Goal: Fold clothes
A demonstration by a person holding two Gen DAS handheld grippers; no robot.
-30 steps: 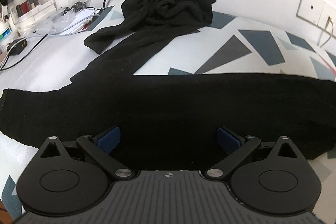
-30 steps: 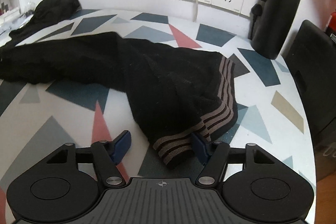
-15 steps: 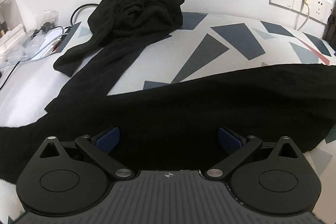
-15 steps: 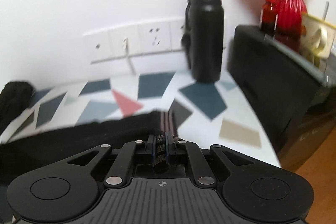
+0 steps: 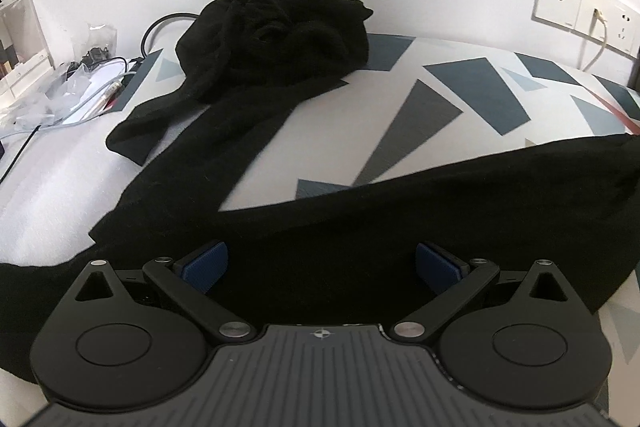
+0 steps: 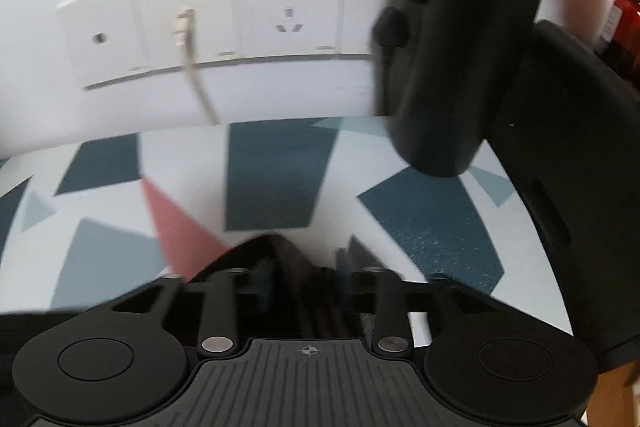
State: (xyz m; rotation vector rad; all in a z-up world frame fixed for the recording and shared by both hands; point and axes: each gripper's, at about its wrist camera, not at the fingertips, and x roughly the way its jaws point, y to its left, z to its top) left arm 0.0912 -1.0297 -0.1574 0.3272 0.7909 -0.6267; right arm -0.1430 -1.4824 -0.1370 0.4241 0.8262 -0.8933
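Note:
A long black garment lies spread across the patterned tabletop in the left wrist view. My left gripper hovers over its near part, open, with the blue pads wide apart and nothing between them. In the blurred right wrist view my right gripper is shut on a bunched end of the black garment, held above the table and pointing at the wall. A second black garment sits in a heap at the back.
A black bottle stands close in front of the right gripper, beside a black box. Wall sockets with a plugged cable are behind. Cables and plastic bags clutter the left end.
My right gripper closed on the striped end of the garment, lifted it and swung toward the wall and bottle. The left view shifted right along the garment; its gripper stayed open.

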